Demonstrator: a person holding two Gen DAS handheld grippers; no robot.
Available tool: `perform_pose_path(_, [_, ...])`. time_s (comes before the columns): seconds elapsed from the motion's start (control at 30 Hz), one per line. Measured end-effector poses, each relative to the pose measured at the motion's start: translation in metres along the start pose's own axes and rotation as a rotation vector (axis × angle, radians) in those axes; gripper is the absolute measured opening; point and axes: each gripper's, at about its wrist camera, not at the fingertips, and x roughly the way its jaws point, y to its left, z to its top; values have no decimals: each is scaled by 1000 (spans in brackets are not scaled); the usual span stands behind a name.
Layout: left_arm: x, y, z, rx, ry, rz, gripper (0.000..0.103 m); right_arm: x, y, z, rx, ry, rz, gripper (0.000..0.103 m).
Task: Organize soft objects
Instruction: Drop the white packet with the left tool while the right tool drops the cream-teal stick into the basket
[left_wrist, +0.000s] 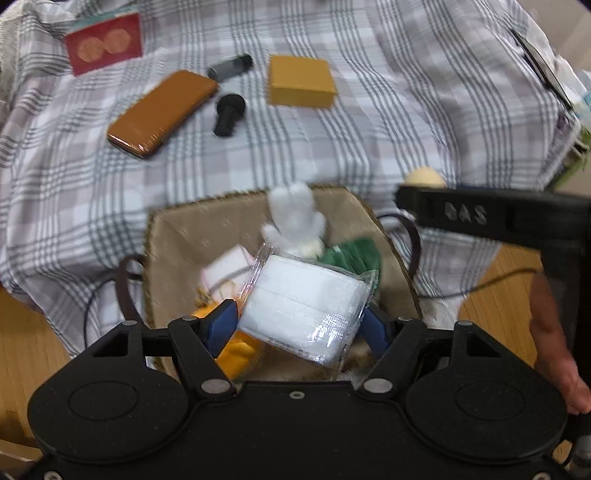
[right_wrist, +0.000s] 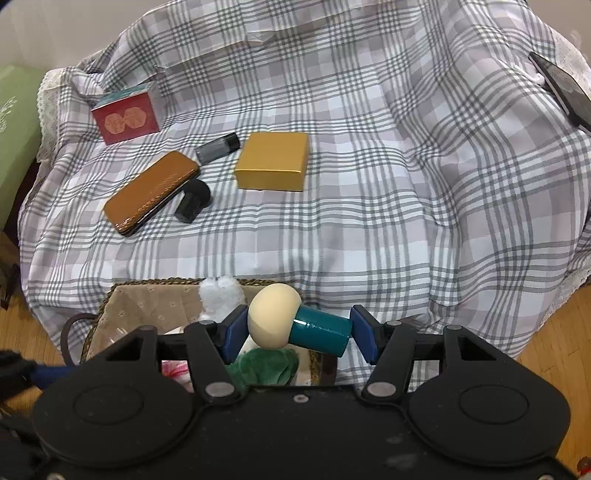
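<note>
My left gripper (left_wrist: 299, 325) is shut on a white soft pack in clear plastic wrap (left_wrist: 303, 302), held just above a woven basket (left_wrist: 177, 236). In the basket lie a white plush toy (left_wrist: 295, 214), a green plush (left_wrist: 354, 254), an orange soft item (left_wrist: 236, 350) and a pink-white packet (left_wrist: 229, 269). My right gripper (right_wrist: 299, 334) is shut on a mushroom-shaped toy with a cream cap (right_wrist: 271, 315) and teal stem (right_wrist: 321, 332), held over the basket's right rim (right_wrist: 122, 291). The cream cap also shows in the left wrist view (left_wrist: 424, 177).
On the plaid-covered sofa (right_wrist: 369, 184) lie a yellow box (right_wrist: 273, 160), a brown case (right_wrist: 151, 192), a black cap-like piece (right_wrist: 194, 201), a small dark bottle (right_wrist: 218, 147) and a red box (right_wrist: 125, 118). A dark flat item (right_wrist: 565, 88) lies at the far right. Wooden floor lies below.
</note>
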Motion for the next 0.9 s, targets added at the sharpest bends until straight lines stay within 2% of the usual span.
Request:
perform_pose_path(0.53, [12, -7, -6, 14, 47, -27, 68, -4, 15, 5, -15, -15, 59, 59])
perform_pose_path(0.63, [12, -5, -7, -7, 46, -39, 78, -6, 19, 8, -20, -28, 72, 59])
perform_pose_path(0.77, [8, -4, -7, -7, 23, -21, 80, -6, 24, 11, -25, -35, 94, 60])
perform_pose_path(0.9, [7, -4, -8, -3, 9, 11, 81, -8, 28, 10, -37, -42, 111, 69])
